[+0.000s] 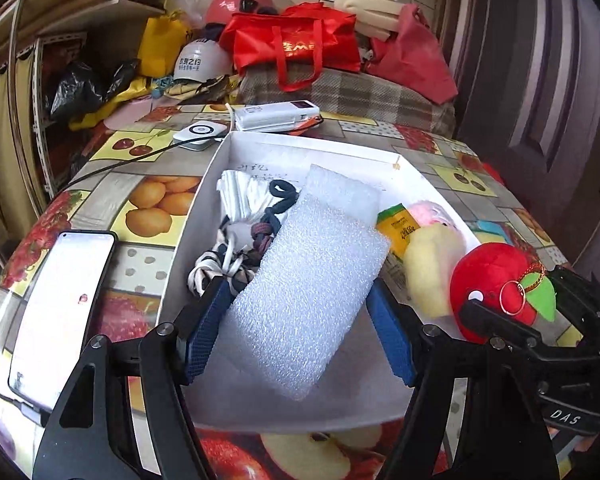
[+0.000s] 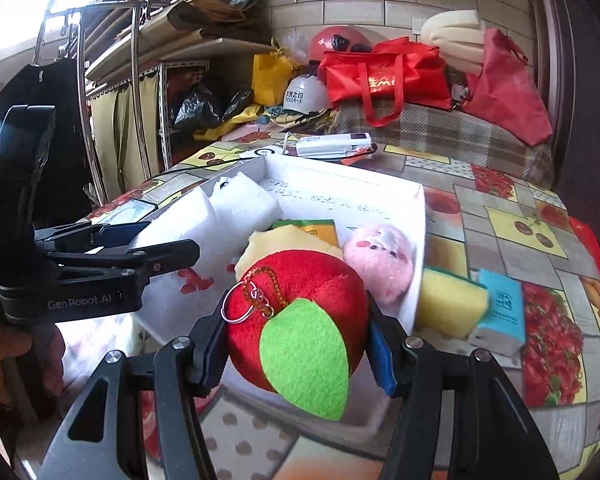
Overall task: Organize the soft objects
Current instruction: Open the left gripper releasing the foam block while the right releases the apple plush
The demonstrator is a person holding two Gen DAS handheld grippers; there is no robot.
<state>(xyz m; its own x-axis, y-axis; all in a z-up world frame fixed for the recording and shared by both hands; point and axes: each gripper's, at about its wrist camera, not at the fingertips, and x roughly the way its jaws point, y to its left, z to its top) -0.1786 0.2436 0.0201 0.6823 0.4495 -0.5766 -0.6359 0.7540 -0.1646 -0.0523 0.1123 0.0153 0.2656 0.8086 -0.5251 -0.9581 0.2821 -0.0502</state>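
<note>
Foam sheet [image 1: 308,296] sits pinched in your left tool [image 1: 300,328], half spread; your right tool [image 2: 296,344], at its 3 o'clock, squeezes the red plush apple [image 2: 300,300].

A fruit-print tablecloth covers the table [image 1: 148,204]. On it: a white box [image 1: 216,160] centrally, phone [image 1: 56,312] left, sponge [image 2: 448,304] right, power bank [image 1: 276,116] far.
</note>
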